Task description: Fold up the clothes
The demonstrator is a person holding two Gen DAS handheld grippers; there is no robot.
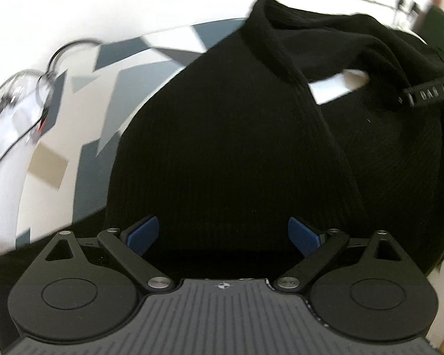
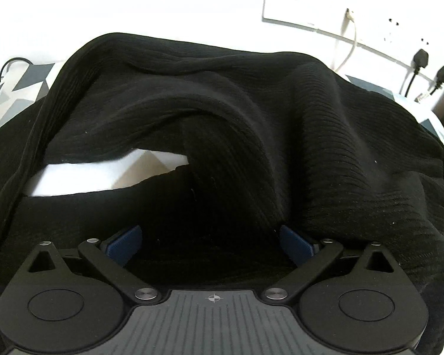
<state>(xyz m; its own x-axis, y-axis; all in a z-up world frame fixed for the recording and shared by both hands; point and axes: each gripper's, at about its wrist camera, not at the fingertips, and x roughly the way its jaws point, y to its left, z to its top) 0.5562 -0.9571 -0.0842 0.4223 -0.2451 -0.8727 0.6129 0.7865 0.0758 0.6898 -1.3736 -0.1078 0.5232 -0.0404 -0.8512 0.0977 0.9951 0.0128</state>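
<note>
A black ribbed knit garment [image 1: 236, 136] lies bunched on the patterned table and fills most of both views. My left gripper [image 1: 224, 235] is open, its blue pads [image 1: 142, 233] wide apart just above the near part of the cloth, with nothing pinched. A raised fold [image 1: 281, 38] runs to the far right. My right gripper [image 2: 210, 245] is also open over the garment [image 2: 355, 153]. Its right pad [image 2: 296, 244] sits against a hanging ribbed fold. A gap in the folds [image 2: 103, 174] shows the table beneath.
The table cover [image 1: 83, 94] has grey, white and beige angular patches. Cables and a clear object [image 1: 20, 88] lie at the left. A black lettered bar [image 1: 429, 91] reaches in from the right edge. On the white wall are a panel [image 2: 310, 0], sockets and black plugs [image 2: 420, 59].
</note>
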